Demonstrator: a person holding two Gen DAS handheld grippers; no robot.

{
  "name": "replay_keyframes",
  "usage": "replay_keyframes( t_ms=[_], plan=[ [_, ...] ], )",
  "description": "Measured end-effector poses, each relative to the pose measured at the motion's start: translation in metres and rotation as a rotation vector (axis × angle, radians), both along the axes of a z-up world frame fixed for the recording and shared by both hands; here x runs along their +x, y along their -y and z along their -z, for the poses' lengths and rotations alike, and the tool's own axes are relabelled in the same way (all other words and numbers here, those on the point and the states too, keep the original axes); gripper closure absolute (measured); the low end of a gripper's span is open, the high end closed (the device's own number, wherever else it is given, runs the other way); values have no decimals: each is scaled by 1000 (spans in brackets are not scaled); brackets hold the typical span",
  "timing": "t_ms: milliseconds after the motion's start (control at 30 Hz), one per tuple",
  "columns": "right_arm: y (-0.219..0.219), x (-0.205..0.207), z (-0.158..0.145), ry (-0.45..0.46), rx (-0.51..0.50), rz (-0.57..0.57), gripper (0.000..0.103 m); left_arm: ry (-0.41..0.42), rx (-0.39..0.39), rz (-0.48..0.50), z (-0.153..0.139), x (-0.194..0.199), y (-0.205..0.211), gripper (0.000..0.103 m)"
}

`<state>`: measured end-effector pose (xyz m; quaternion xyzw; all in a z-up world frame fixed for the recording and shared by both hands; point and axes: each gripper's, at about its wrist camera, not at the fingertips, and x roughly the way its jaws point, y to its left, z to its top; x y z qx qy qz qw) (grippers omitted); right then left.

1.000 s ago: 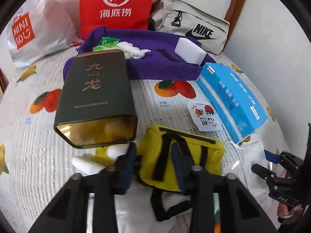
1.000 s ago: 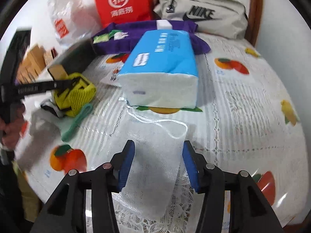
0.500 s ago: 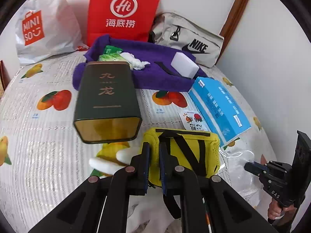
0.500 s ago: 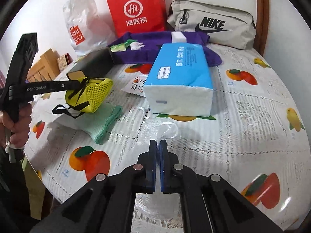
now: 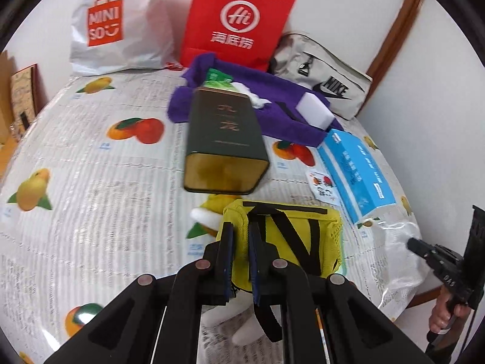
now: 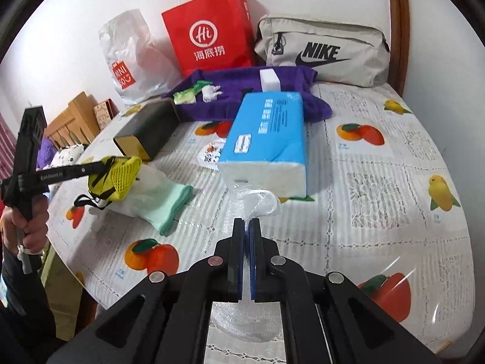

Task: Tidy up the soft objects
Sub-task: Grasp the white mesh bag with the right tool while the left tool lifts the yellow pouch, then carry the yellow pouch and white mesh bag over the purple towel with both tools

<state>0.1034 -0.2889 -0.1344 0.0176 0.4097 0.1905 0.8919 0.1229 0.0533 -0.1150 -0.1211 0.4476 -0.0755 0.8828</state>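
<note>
left gripper (image 5: 241, 254) clamped shut on the near edge of the yellow mesh pouch (image 5: 291, 236), pads pinching the fabric, black straps hanging below; seen from the right wrist view (image 6: 104, 166) holding that pouch lifted a little above the pale green cloth (image 6: 163, 200), with a hand (image 6: 25, 227) wrapped round the handle at the table's edge

further left on the fruit-print tablecloth (image 5: 91, 182), only printed oranges and pears; at the back wall a white miniso bag (image 5: 118, 24), then a red paper bag (image 5: 239, 21), then a grey nike pouch (image 5: 327, 75)

in the middle, a dark green tin box (image 5: 224, 136) lying on its side, gold open end facing the camera, its far end resting on the purple towel (image 5: 285, 115); on that towel a green packet (image 5: 216, 79), a white knotted wad (image 5: 254, 98) and a white sponge block (image 5: 315, 109)

white soft lumps (image 5: 206, 215) just beside the pouch's left corner

right of centre, a blue tissue pack (image 6: 266, 142) lying flat, a small printed sachet (image 6: 210, 154) just beside its left side

right gripper (image 6: 246, 230) closed tight on a clear plastic bag (image 6: 257, 203), the film bunched between the pads and rising toward the tissue pack's near end, more of the film trailing beneath the gripper body
</note>
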Motion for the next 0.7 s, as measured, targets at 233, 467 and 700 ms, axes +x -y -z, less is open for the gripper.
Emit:
replay_keyframes(
  t_ms=[233, 467, 700],
  plan=[
    [0, 8, -23, 28, 35, -27, 100, 6, -1, -50, -15, 3, -11, 93],
    [-5, 34, -49, 56, 64, -53, 100, 36, -13, -58, -39, 20, -14, 93],
    [-16, 72, -70, 78, 78, -89, 100, 47, -17, -63, -54, 50, -14, 93]
  ],
)
